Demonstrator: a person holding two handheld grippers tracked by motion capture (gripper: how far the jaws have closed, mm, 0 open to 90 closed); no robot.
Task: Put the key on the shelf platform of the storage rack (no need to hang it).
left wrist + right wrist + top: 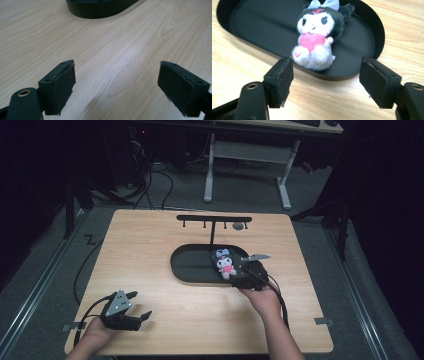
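A small plush toy [224,262] with a white face, black ears, a lilac bow and a pink heart lies in the right end of a black oval tray [190,265]. In the right gripper view the plush toy [317,40] rests against the tray's near rim [342,75]. My right gripper [243,275] sits just at the tray's right edge, open, its jaws [325,82] wide apart on either side of the toy's feet without touching it. My left gripper [139,306] is open near the table's front left, with bare wood between its jaws [116,87].
A black T-shaped rack [213,220] with small hooks stands at the tray's far side, a grey round piece [238,226] hanging near its right end. The wooden table [150,245] ends close behind both hands. Cables trail off the table's left side onto the floor.
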